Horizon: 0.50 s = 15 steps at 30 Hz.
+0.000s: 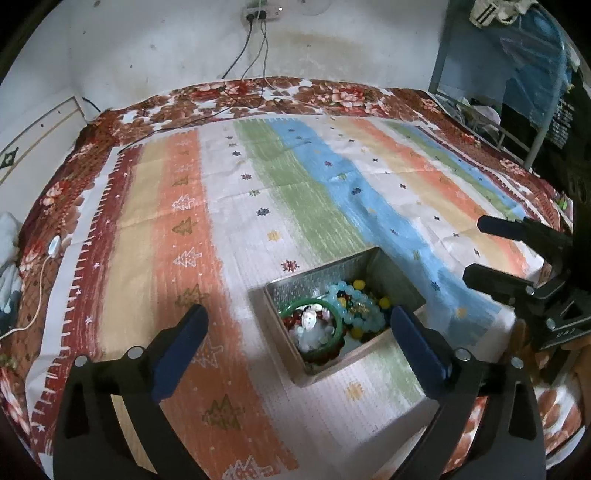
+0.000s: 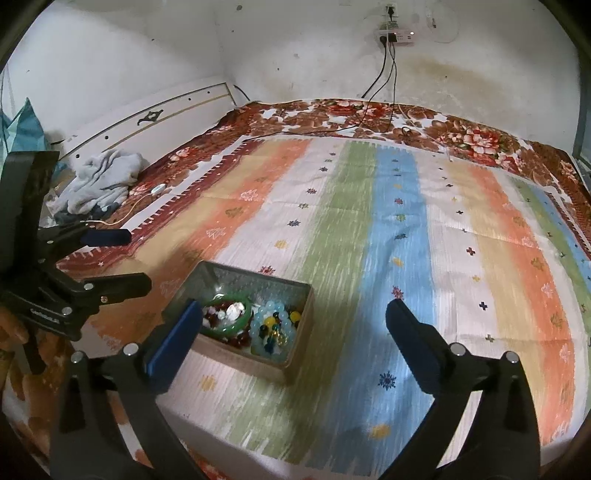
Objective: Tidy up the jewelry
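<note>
An open metal box (image 1: 295,354) sits on the striped cloth near its front edge. It holds a green bangle (image 1: 334,314), pale blue bead bracelets (image 1: 360,310), red beads and yellow beads. My left gripper (image 1: 299,325) is open and empty, its fingers straddling the box from above. In the right wrist view the box (image 2: 295,354) lies at lower left with the bangle (image 2: 236,325) and blue beads (image 2: 273,314) inside. My right gripper (image 2: 291,321) is open and empty, just right of the box. Each gripper shows in the other's view, the right one (image 1: 476,251) and the left one (image 2: 136,258), both open.
The striped cloth (image 1: 295,184) covers a floral blanket (image 1: 280,96) on a bed. Cables (image 2: 369,122) run from a wall socket (image 2: 391,35) across the far edge. A grey garment (image 2: 99,181) and a white cord (image 2: 155,190) lie at the left. A metal rack (image 1: 517,92) stands at the right.
</note>
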Motion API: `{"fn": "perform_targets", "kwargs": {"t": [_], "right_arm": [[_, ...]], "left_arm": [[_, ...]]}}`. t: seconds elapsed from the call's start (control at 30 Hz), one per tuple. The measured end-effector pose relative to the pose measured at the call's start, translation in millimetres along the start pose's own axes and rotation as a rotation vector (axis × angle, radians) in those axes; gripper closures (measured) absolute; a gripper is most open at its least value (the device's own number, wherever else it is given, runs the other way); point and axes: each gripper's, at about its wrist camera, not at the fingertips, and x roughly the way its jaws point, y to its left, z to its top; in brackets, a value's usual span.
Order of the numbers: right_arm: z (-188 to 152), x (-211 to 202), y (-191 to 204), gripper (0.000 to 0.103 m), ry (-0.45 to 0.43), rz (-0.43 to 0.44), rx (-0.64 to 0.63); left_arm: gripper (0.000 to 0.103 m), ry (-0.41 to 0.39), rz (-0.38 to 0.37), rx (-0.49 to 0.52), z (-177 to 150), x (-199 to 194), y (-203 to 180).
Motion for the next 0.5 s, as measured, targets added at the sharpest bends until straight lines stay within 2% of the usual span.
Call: {"fn": "perform_targets", "kwargs": {"t": [0.23, 0.5], "right_arm": [[-3, -9, 4, 0.005, -0.04, 0.012, -0.006], [-10, -6, -5, 0.005, -0.025, 0.018, 0.016]], "left_arm": [[0.006, -0.041, 0.068, 0.028, -9, -9, -8], [0.006, -0.092, 0.087, 0.066, -11, -18, -20]]}}
